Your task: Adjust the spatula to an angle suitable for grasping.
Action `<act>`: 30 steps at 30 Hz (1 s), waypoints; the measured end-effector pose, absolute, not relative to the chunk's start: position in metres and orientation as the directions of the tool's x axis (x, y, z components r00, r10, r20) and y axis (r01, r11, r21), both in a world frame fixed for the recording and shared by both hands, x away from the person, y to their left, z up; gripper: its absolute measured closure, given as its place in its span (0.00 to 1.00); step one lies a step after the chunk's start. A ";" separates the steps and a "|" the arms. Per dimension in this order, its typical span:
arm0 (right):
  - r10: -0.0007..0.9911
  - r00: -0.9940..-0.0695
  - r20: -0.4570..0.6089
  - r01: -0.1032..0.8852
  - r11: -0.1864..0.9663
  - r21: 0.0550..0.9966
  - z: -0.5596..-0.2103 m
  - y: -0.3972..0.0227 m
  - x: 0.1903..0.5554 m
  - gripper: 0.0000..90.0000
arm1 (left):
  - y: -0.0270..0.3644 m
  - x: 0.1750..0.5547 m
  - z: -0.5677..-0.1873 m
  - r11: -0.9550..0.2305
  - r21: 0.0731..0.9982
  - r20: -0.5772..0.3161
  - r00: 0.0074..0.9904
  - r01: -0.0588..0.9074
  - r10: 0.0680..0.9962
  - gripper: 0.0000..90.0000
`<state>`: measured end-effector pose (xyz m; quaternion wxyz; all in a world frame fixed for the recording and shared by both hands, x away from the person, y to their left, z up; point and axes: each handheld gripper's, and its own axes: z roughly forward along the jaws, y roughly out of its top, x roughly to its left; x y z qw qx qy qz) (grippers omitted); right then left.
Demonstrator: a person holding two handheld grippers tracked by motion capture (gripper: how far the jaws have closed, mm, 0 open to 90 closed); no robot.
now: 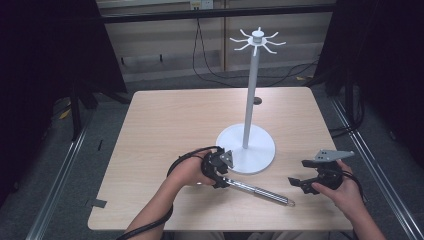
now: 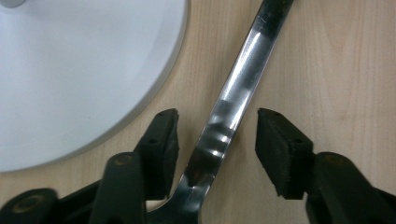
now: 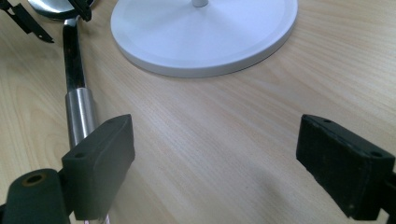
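Item: steel utensil (image 1: 255,190), long shiny handle, lying flat on table (image 1: 165,120) nr front edge, just in front of stand base. Handle runs from left gripper toward the right, ending short of right gripper. Bowl/head end sits under left gripper; type of utensil can't tell. In left gripper view the neck of utensil (image 2: 229,112) passes diagonally between the jaws, bare wood both sides.

Left gripper (image 1: 218,170): over head end of utensil, pointing down. Jaws partway spread, straddling the neck w/ gap each side; pads not on metal.

Right gripper (image 1: 295,182): at front right of table, held in person's hand, well apart from left one. Jaws spread wide, nothing between but bare tabletop. Right gripper view: handle of utensil (image 3: 77,93) runs beside its left-hand jaw, outside the gap.

Stand (image 1: 250,90): white, round flat base (image 1: 260,150), thin upright pole, ring of curved hooks (image 1: 257,41) at top. Base just beside left gripper; edge of base (image 2: 84,79) close to utensil neck, not touching.

Surroundings: pale wood table, rounded corners; grey floor; black cables at back wall.
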<state>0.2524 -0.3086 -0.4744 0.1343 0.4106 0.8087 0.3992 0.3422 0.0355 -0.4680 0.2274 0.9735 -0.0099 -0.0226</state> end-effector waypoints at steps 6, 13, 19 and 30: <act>0.772 -0.627 0.109 0.557 0.346 0.755 -0.475 -0.308 0.253 0.12 | 0.033 0.342 -0.470 -0.890 0.455 -0.062 0.998 0.018 -0.011 0.62; 0.770 -0.628 0.111 0.560 0.348 0.752 -0.475 -0.308 0.252 0.12 | 0.028 0.343 -0.473 -0.906 0.423 -0.071 0.995 -0.027 -0.063 0.66; 0.769 -0.629 0.112 0.560 0.349 0.751 -0.476 -0.308 0.253 0.12 | 0.026 0.342 -0.475 -0.901 0.434 -0.071 0.996 -0.009 -0.044 0.70; 0.771 -0.627 0.112 0.564 0.351 0.748 -0.477 -0.307 0.253 0.12 | 0.022 0.335 -0.472 -0.925 0.375 -0.077 0.992 -0.066 -0.102 0.78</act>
